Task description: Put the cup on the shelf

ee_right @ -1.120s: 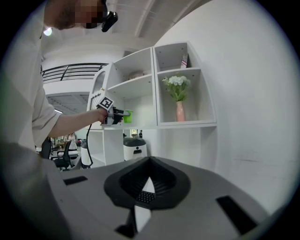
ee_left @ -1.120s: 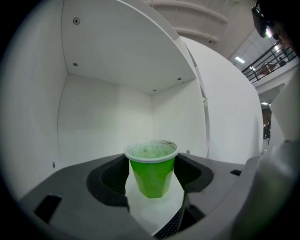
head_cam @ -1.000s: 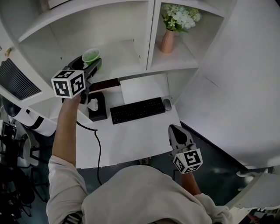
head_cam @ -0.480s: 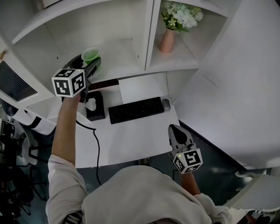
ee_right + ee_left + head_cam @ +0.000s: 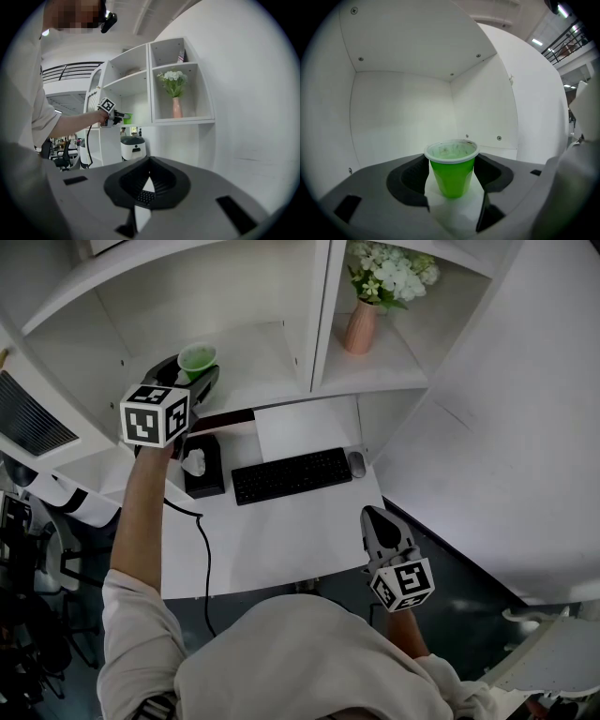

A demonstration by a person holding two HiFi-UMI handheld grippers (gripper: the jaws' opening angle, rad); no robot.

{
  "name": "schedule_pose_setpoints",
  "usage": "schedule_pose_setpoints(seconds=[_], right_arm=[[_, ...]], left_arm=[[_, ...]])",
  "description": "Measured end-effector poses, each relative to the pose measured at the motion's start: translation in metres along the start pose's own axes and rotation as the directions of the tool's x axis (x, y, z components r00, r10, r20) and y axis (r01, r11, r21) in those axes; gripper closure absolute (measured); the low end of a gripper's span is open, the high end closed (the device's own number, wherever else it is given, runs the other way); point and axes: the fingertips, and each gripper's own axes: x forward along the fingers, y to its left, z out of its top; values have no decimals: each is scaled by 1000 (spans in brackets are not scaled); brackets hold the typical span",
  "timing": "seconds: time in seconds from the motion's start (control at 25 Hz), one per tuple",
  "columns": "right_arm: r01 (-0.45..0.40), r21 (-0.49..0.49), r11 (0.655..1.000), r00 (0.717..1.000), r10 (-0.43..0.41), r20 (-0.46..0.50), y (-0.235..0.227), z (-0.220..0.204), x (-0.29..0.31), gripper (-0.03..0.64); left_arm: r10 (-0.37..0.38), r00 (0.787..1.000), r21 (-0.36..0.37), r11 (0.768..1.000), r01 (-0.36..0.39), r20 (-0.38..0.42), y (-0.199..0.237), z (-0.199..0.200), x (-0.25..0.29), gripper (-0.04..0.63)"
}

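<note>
Left gripper (image 5: 194,381) reaches into left shelf compartment (image 5: 258,357), jaws set wide, pinching green cup (image 5: 451,176) near rim. Cup upright between jaws, low over compartment floor; can't tell if base touches. Right gripper (image 5: 370,516) low at near right, over desk (image 5: 281,540) edge, jaws pressed together, nothing between. Vase (image 5: 360,326) with flowers in right compartment. Keyboard (image 5: 292,475) on desk below.

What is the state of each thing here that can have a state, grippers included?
green cup: upright, looks empty, held inside the shelf.
left gripper: fingers closed on the green cup.
right gripper: fingers together, holding nothing.
pink vase: upright on the shelf, flowers in it.
tissue box: open, one tissue sticking out.
</note>
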Motion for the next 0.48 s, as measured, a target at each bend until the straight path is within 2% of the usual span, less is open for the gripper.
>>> schedule_pose_setpoints(seconds=[0.48], right_arm=[[-10,3,1000,1000,10,4,1,2,2,612]], left_arm=[[1,1000,-17,1000,-1,-16,3,-1,-1,288]])
